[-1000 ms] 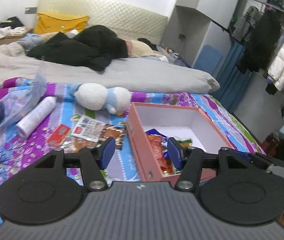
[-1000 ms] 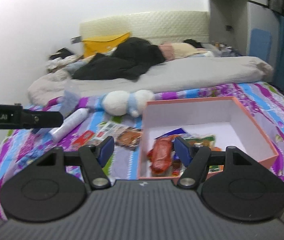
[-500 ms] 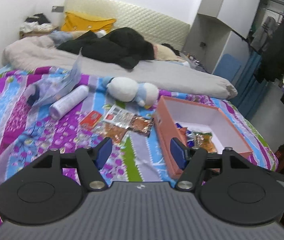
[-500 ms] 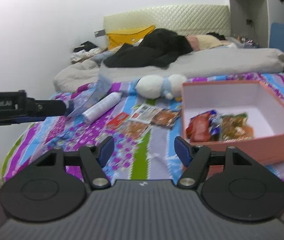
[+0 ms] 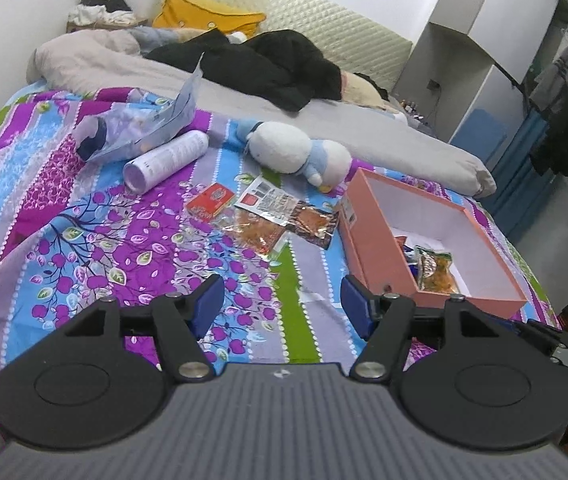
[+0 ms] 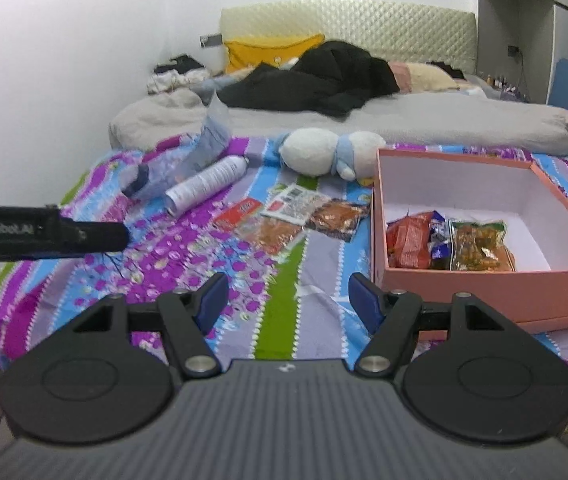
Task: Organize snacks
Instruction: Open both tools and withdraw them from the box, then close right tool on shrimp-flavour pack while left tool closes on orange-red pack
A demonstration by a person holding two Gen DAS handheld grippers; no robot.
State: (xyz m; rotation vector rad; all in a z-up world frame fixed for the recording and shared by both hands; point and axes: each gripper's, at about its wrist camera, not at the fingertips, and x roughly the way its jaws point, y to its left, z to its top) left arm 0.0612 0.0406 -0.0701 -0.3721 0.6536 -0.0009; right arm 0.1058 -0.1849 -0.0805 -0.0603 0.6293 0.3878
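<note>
The pink box (image 6: 483,284) sits on the bed's patterned sheet (image 6: 284,308), holding a red packet (image 6: 407,240), a blue one and a clear pack of brown snacks (image 6: 477,246). Four snack packets (image 5: 268,216) lie loose left of it. The left gripper (image 5: 282,304) has just been opening, nothing between its jaws; the right gripper (image 6: 287,300) stands open, empty.

Box: your pink box (image 6: 483,292) sits open on the bedspread, white inside, right of the loose snacks.
In the box: red packet (image 6: 409,242), blue wrapper (image 6: 439,238) and clear orange-brown pack (image 6: 477,246), bunched against its near-left wall.
Loose snacks: you've got four flat on the bedspread, clustered just left of the box: small red packet (image 5: 210,202), white-label pouch (image 5: 270,200), clear orange pack (image 5: 258,234), dark brown pack (image 5: 315,224).
</note>
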